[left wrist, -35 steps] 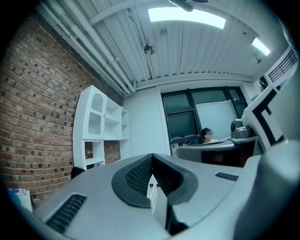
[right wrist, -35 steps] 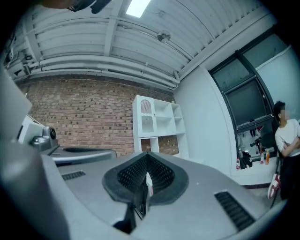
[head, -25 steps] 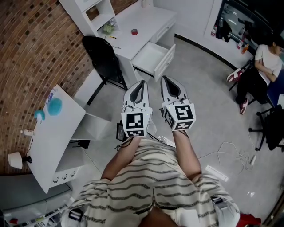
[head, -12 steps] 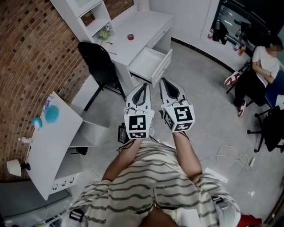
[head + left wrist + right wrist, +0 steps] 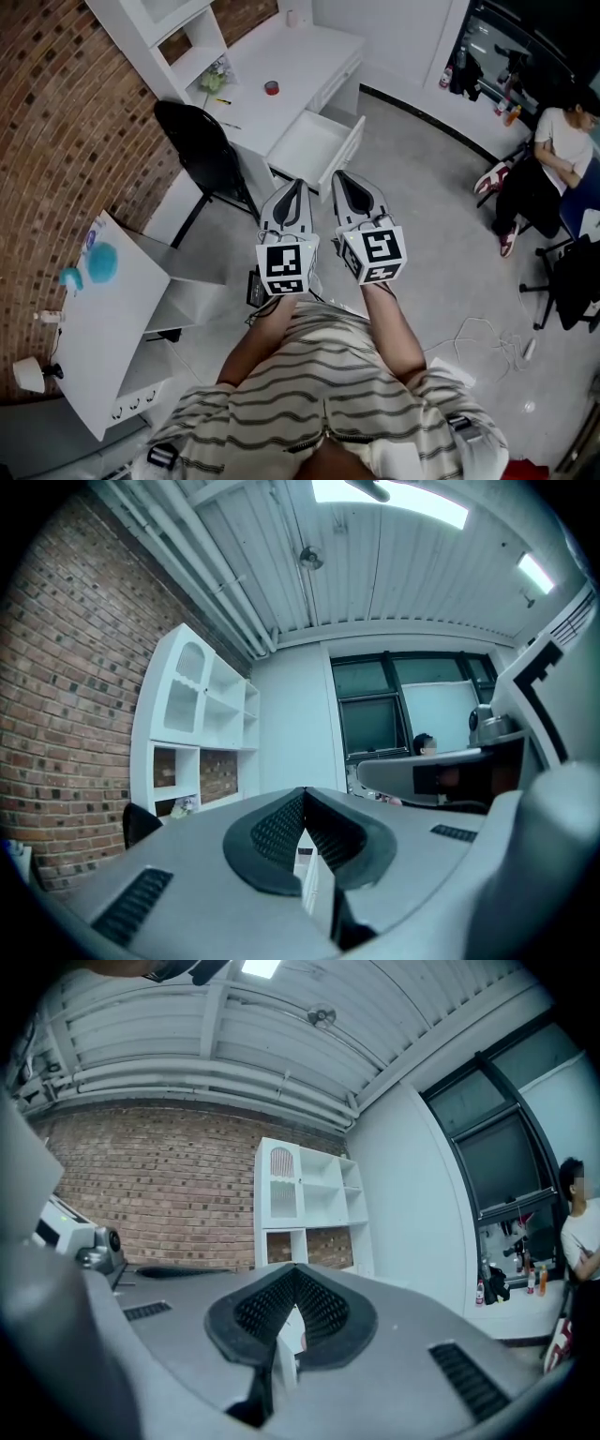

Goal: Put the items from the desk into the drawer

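Note:
A white desk stands ahead by the brick wall, and its drawer is pulled open toward me and looks empty. On the desk lie a red tape roll, a small yellow pen and a little plant. My left gripper and right gripper are held side by side in the air, well short of the drawer. Both are shut with nothing in them: the left gripper and the right gripper show pads meeting at the tips.
A black chair stands at the desk's left front. A second white table with blue items is at my left. Cables lie on the floor at the right, where a person sits.
The desk, drawer and chair have slid down and nearer in the head view as I move toward them. Both grippers stay shut and together.

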{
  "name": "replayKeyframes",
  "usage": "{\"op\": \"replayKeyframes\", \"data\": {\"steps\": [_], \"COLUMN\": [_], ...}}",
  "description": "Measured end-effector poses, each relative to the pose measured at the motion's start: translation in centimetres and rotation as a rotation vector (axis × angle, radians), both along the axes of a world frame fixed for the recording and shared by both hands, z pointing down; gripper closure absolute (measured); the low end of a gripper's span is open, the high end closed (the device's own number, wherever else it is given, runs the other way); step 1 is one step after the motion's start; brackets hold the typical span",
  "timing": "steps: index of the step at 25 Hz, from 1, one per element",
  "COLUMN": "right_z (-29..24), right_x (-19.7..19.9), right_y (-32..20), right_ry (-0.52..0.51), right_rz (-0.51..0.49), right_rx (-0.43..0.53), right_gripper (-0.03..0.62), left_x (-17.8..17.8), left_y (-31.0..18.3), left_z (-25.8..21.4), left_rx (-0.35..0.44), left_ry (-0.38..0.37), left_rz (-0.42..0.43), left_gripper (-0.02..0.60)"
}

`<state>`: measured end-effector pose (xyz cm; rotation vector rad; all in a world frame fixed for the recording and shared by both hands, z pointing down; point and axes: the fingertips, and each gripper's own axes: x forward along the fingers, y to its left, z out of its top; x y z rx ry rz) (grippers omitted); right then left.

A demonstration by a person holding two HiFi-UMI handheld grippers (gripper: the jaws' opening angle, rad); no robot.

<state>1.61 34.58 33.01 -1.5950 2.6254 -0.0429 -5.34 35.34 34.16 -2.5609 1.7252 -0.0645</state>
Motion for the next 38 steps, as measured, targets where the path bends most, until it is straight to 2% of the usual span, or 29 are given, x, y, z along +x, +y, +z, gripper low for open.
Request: {"op": "replayKeyframes", "data": {"steps": [11, 25, 38], "right_z": [0.5, -2.0, -2.4], "right_x": [-1.3, -4.3, -6.4], "right_y": [-12.0, -26.4, -34.6], "right_ry": [-0.004, 0.015, 0.027], "right_rz": [0.008, 0.018, 0.042], "right_rx": [-0.021, -0.029, -0.035], "right_gripper": [0.583, 0.583, 0.583], "left_x": [-1.0, -4.1, -6.2], "left_y": [-12.0, -26.6, -35.0], "left_z": [0.6, -2.3, -2.3], "left_rx": [-0.018, -0.014, -0.025], "left_ry": [0.003, 0.009, 0.026], "left_rz": [0.018, 0.031, 0.044], "left_gripper": [0.574, 0.575, 0.574]}}
